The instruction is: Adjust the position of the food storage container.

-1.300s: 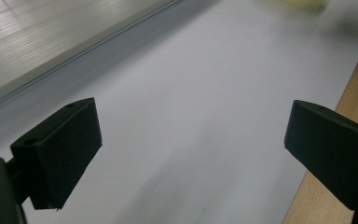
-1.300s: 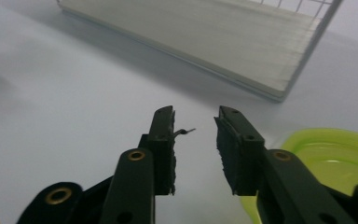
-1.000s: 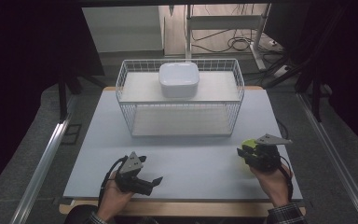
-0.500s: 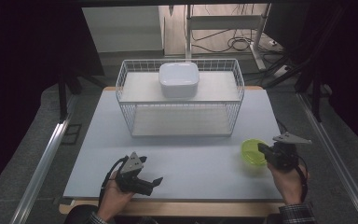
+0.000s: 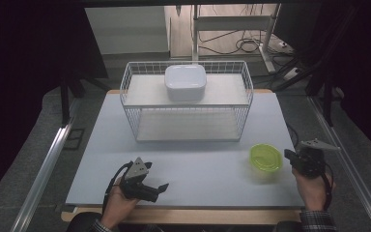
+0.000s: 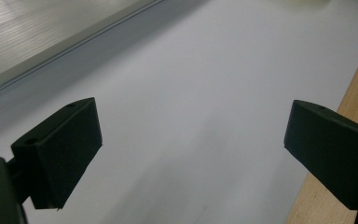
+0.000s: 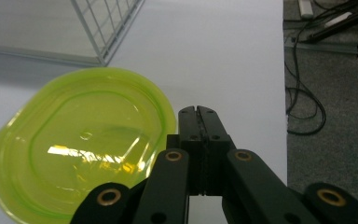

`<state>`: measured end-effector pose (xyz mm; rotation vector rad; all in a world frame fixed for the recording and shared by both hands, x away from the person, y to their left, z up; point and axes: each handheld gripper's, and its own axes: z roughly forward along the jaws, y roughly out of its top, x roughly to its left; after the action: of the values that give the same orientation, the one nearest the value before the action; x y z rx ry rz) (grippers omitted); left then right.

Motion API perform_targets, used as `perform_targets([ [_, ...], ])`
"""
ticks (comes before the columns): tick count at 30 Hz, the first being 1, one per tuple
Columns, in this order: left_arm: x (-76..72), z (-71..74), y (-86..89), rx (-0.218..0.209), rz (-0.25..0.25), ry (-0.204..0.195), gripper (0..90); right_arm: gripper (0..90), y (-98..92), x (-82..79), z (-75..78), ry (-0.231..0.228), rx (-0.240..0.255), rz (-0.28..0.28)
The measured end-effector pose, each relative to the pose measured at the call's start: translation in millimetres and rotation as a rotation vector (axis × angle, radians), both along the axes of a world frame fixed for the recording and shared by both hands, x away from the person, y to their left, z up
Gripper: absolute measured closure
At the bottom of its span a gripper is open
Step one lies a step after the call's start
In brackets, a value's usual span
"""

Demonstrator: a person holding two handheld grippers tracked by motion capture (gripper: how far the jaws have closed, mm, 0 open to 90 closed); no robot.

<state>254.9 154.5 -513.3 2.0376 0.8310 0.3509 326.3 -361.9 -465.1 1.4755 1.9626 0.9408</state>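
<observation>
Right now the green bowl (image 5: 265, 157) sits on the white table (image 5: 198, 159) near its right edge, in front of the wire rack (image 5: 187, 104) and apart from it. The right gripper (image 5: 293, 159) is just beside the bowl; in the right gripper view its jaws are pressed flat together with nothing between them, their tips next to the bowl's rim (image 7: 168, 112). Whether they touch the rim I cannot tell. The left gripper (image 5: 160, 187) rests low near the front edge of the table, well apart from the bowl, and in the left gripper view its jaws stand wide with only bare table between them.

The risk I see lies in the bowl's lightness and its thin, slick rim. A closed gripper nudging it sideways could send it sliding toward the table edge or spin it out of reach. If the jaws open and bite too shallowly on the rim, the bowl may tip or slip free when lifted. The white container (image 5: 185, 82) on the rack's upper shelf leaves little room there, so a careless placement could knock against it
</observation>
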Motion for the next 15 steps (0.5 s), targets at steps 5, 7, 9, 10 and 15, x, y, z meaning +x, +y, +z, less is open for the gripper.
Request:
perform_targets([
  [5,0.1,-0.4,-0.3,0.000,-0.001,0.002,3.8,89.7,1.6,3.9,-6.7,0.030,-0.013,0.000],
  [7,0.2,-0.6,-0.5,0.002,-0.002,0.003,3.8,89.7,3.1,4.8,-8.3,0.042,-0.017,0.003],
  [9,0.2,-0.9,-0.7,0.004,-0.003,0.004,3.8,89.7,4.7,5.5,-9.9,0.048,-0.022,0.004],
  [10,0.2,-0.9,-0.7,0.004,-0.003,0.004,3.8,89.7,4.7,5.5,-9.9,0.048,-0.022,0.004],
  [15,0.5,-1.6,-1.5,0.006,-0.005,0.008,3.8,89.7,10.0,6.9,-12.8,0.060,-0.013,0.020],
])
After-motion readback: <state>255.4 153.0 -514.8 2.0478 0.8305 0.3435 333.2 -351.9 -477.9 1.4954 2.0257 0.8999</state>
